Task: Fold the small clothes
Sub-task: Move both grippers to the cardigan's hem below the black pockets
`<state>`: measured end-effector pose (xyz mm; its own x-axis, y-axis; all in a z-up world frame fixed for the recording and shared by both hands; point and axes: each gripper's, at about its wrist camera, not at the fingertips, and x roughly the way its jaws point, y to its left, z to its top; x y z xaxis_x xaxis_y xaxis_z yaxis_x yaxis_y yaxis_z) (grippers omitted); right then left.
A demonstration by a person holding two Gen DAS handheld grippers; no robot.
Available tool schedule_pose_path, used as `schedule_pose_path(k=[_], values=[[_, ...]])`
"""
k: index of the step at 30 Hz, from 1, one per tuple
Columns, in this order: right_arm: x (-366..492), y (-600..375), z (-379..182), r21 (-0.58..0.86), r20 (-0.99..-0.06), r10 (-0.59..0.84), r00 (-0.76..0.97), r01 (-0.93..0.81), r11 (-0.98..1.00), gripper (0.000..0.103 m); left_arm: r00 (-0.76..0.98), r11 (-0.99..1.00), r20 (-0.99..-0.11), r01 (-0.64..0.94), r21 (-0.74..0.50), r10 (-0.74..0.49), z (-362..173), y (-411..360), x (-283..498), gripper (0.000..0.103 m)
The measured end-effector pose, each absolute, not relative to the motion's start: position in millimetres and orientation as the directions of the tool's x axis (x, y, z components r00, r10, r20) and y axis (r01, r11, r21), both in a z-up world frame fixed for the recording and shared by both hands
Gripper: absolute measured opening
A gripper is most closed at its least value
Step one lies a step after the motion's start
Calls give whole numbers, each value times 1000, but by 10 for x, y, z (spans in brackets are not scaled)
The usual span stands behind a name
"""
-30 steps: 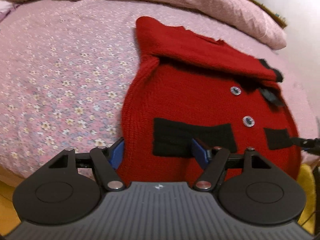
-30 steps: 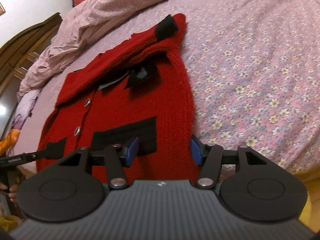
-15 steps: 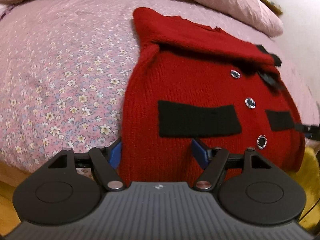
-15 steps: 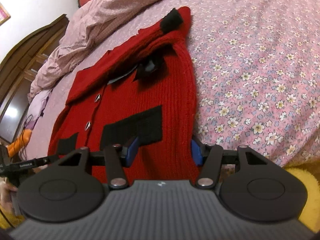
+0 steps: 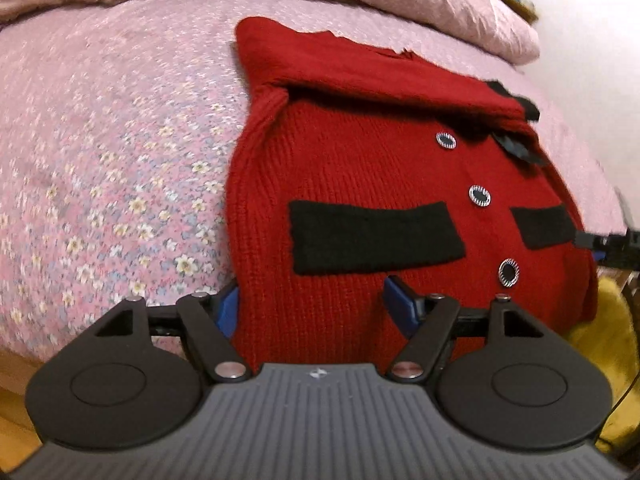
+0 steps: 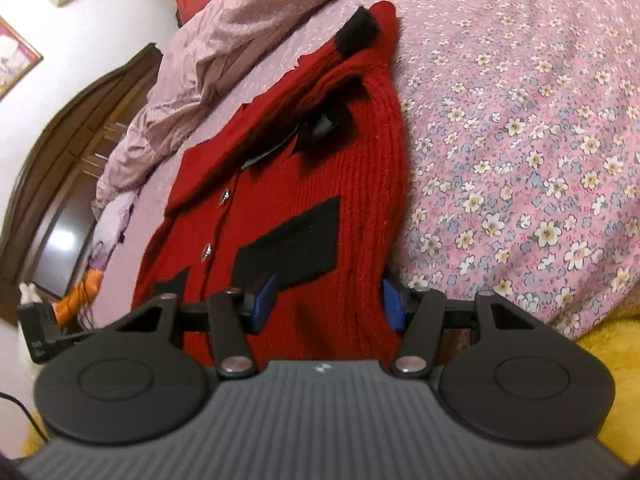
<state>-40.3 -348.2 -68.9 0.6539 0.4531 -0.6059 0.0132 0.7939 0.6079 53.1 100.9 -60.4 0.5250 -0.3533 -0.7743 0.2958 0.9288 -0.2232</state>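
Both wide-spread grippers crept nearer the red cardigan [image 5: 360,184] on floral bedsheet [image 5: 100,160].

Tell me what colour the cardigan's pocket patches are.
Black, on the red cardigan; clearest in the left wrist view: pocket patch.

A small red knit cardigan [image 5: 360,168] lies flat, front up. It has black pockets and shiny buttons. Its sleeves are folded across the top, toward 12 o'clock.

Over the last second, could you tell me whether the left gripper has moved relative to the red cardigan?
Yes. The left gripper has drawn back toward the hem of the red cardigan: its black pocket now lies clear beyond the fingertips, with a third button visible.
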Motion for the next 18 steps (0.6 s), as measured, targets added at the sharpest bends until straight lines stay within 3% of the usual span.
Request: schedule_pose_path(k=[10, 18], values=[[-405, -3342, -669, 511, -630, 407, 661, -42, 859, 56, 557, 946, -781, 295, -134, -284, -630, 865, 498, 77], [-404, -3294, -655, 484, -649, 375, 662, -22, 875, 55, 582, 964, -773, 219, -150, -252, -610, 901, 474, 65]])
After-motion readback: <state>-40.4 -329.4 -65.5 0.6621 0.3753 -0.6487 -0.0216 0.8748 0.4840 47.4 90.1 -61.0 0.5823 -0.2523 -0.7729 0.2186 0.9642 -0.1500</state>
